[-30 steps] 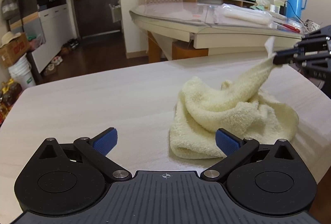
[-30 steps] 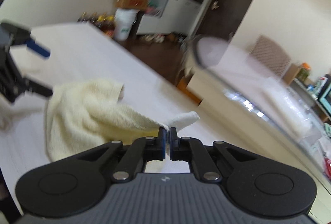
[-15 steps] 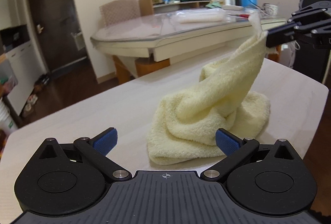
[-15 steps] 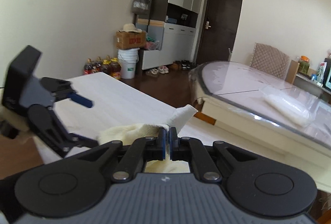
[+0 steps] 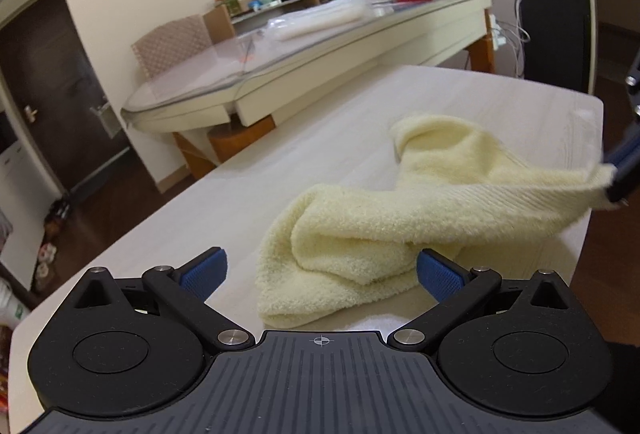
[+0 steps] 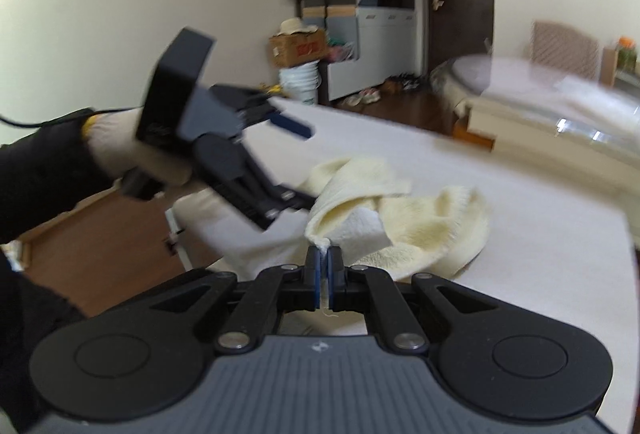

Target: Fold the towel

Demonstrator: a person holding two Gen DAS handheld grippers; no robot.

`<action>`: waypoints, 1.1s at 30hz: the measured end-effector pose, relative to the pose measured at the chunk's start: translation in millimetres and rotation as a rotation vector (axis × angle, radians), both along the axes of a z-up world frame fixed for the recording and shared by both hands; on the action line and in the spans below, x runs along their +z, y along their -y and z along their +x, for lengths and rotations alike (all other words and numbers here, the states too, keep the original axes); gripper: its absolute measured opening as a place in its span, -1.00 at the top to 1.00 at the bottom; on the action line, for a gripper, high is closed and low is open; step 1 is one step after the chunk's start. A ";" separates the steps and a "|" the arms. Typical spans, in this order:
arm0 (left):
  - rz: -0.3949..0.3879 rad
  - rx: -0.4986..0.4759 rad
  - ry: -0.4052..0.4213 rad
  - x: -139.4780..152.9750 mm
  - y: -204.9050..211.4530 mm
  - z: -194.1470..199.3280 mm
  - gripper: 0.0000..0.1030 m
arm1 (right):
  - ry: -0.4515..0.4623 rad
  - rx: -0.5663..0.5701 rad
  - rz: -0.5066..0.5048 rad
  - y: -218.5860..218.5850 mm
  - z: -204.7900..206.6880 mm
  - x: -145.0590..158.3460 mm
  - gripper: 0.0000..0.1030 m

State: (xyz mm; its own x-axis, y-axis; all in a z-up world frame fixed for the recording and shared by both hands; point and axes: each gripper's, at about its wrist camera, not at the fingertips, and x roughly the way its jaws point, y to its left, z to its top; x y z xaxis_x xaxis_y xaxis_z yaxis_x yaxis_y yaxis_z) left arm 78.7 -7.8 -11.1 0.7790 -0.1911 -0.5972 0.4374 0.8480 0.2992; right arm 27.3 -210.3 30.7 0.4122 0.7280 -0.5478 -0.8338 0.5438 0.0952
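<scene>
**A:** Left wrist view first. What's in hand?

**B:** The left gripper (image 5: 320, 270) has its blue-padded fingers spread wide with nothing between them. Just ahead, from twelve to two o'clock, the pale yellow terry towel (image 5: 384, 234) lies crumpled on the whitewashed wooden table (image 5: 280, 169). One corner is stretched out toward three o'clock, where the right gripper (image 5: 618, 177) pinches it at the frame edge; only its tip shows there.

**A:** So which step is this?

**B:** Judging by the bunched cloth, the opening-out stage: one corner is secured, the second is not yet taken, and no fold has been made.

**A:** And the right wrist view?

**B:** The right gripper (image 6: 323, 260) is clamped tight on a towel corner, with a white label sticking out just past the pads. The rest of the towel (image 6: 424, 222) sags to the table (image 6: 520, 234) at twelve to one o'clock. At ten o'clock the left gripper (image 6: 296, 169), held in a light-gloved hand (image 6: 132, 153), hovers open at the near edge of the heap; it is blurred, so I can't say whether it touches the cloth.

**A:** What does the next move call for?

**B:** Probably finding an adjacent corner in that heap and closing the left fingers on a single layer, then drawing both corners apart to flatten the towel.
</scene>
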 end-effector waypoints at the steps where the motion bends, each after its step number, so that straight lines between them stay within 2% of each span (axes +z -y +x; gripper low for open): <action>1: 0.002 -0.005 -0.005 -2.6 -0.1 -0.8 -1.00 | -0.006 0.010 -0.001 -1.4 -0.2 -0.9 0.92; 6: 0.014 -0.021 -0.020 -10.3 2.8 2.2 -1.00 | -0.037 0.058 -0.005 -8.2 -1.1 -5.7 0.88; 9: 0.020 -0.019 -0.025 -13.3 1.3 5.8 -1.00 | -0.055 0.087 -0.007 -12.3 -1.7 -8.5 0.70; 12: 0.020 -0.016 -0.025 -13.3 -2.1 9.5 -1.00 | -0.051 0.086 0.038 -7.9 -1.1 -4.2 0.65; 15: 0.033 -0.012 -0.017 -15.5 -1.1 15.3 -1.00 | -0.011 0.007 0.098 0.6 7.9 1.7 0.54; 17: 0.046 -0.008 -0.006 -15.9 0.4 18.2 -1.00 | 0.022 -0.084 0.086 1.9 21.4 1.7 0.33; 20: 0.066 0.015 0.016 -17.6 2.5 24.0 -1.00 | 0.036 -0.235 0.044 6.5 55.6 -0.8 0.29; 21: 0.071 0.023 0.023 -17.9 3.0 26.0 -1.00 | 0.025 -0.270 0.039 7.8 68.7 -3.0 0.28; 23: 0.082 0.041 0.039 -18.6 3.9 30.2 -1.00 | -0.013 -0.309 0.046 10.5 92.2 -8.1 0.10; 27: 0.079 0.103 0.054 -19.9 1.2 44.1 -1.00 | -0.052 -0.350 0.029 9.3 125.5 -18.6 0.10; 33: 0.079 0.179 0.071 -20.9 -3.7 68.2 -1.00 | -0.199 -0.397 0.073 11.3 166.0 -34.8 0.10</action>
State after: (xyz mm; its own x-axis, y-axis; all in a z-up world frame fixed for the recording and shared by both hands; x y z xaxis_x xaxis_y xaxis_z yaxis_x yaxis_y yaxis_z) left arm 146.9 -4.1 -31.9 0.8368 -0.0007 -0.5476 0.2574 0.8831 0.3922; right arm 193.3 -221.6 -4.2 0.5593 0.5746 -0.5976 -0.5237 0.8036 0.2826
